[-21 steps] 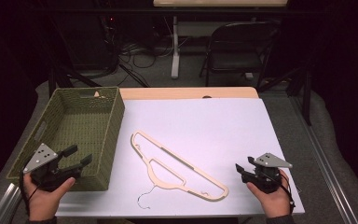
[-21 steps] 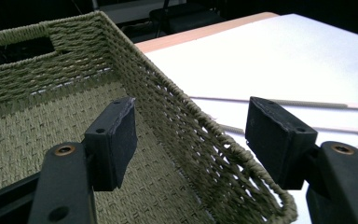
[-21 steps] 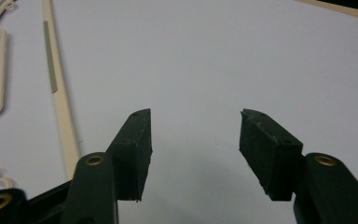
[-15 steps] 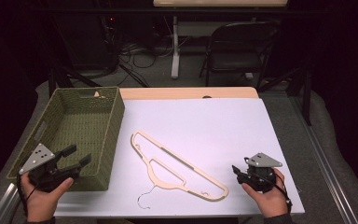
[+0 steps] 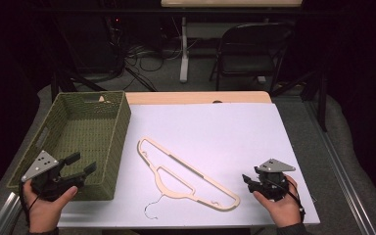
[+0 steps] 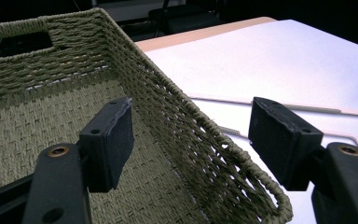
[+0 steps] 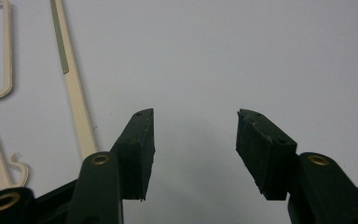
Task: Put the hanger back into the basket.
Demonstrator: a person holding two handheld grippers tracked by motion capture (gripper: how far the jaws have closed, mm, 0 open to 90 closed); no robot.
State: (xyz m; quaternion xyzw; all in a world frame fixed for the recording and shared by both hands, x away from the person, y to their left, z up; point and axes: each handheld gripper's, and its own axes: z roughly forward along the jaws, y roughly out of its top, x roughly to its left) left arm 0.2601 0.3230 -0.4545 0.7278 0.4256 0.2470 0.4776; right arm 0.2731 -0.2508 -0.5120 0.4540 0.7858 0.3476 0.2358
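Note:
A cream plastic hanger (image 5: 186,178) with a wire hook lies flat on the white table top (image 5: 215,132), slanting from centre toward the front right. My right gripper (image 5: 246,179) is open just right of the hanger's lower end, jaws pointing left. In the right gripper view the open jaws (image 7: 193,140) frame bare table, with the hanger's bar (image 7: 74,93) to their left. My left gripper (image 5: 82,163) is open over the near right corner of the green woven basket (image 5: 120,129). In the left gripper view its jaws (image 6: 191,135) straddle the basket's rim (image 6: 214,140), touching nothing.
The basket's inside looks bare and it fills the table's left side. A strip of wood (image 5: 196,97) runs along the far table edge. A folding chair (image 5: 254,49) and cables stand on the dark floor beyond. White surface lies free behind and right of the hanger.
The right hand has slid a little to the left, closer to the hanger's lower end. The left hand has shifted only slightly by the basket corner. The hanger has not moved.

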